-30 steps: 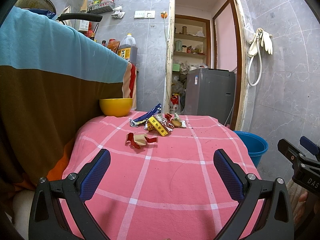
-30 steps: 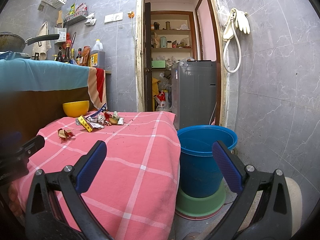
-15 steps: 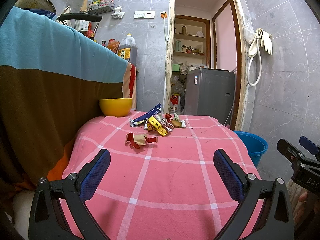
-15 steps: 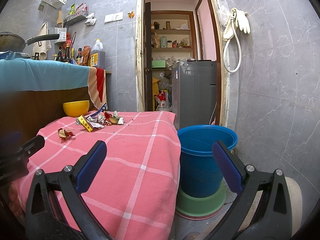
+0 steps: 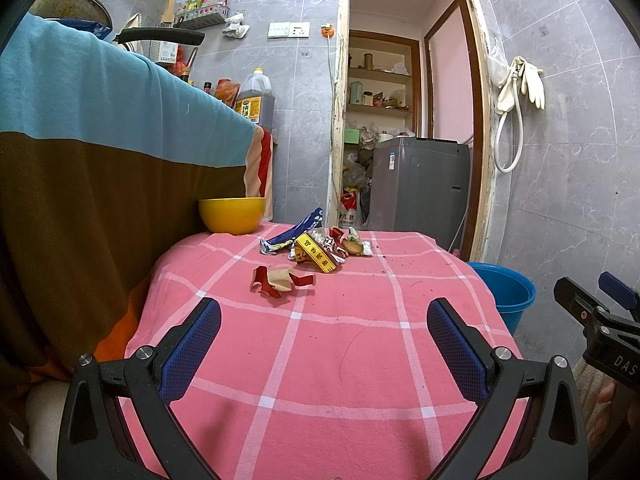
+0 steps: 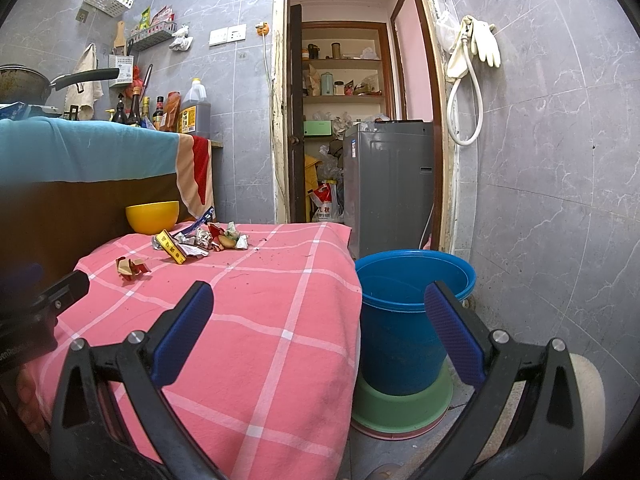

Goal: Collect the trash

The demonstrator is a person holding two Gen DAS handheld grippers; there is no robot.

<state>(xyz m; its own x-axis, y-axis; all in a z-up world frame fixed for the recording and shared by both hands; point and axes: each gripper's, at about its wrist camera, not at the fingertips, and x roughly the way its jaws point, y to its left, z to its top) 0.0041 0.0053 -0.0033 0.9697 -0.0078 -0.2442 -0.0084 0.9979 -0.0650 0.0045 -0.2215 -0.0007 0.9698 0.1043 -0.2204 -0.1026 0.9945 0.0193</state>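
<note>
**Left wrist view: nothing picked up yet, all the trash sits on the far half of the table**

Left wrist camera shows the left gripper point(image 5: 324, 344) with its blue-padded fingers spread wide and empty, hovering over the near part of the pink checked tablecloth point(image 5: 320, 360). Closest piece is a crumpled red-and-tan paper wrapper point(image 5: 280, 279), lying apart from the main pile of crinkled foil and plastic wrappers point(image 5: 320, 246) near the yellow plastic bowl point(image 5: 232, 215).

The right gripper point(image 6: 318, 322) is spread and empty too, pointing roughly at the round blue plastic bucket point(image 6: 404, 320) on the floor just beside the table, which looks like the bin.

My guess on handling: this stuff is featherlight, soft and crinkly, nothing fragile, so it'll squash flat rather than resist. I'd pinch the red wrapper across its raised, crumpled middle, not a thin loose tail, and watch out for snagging the cloth.
</note>
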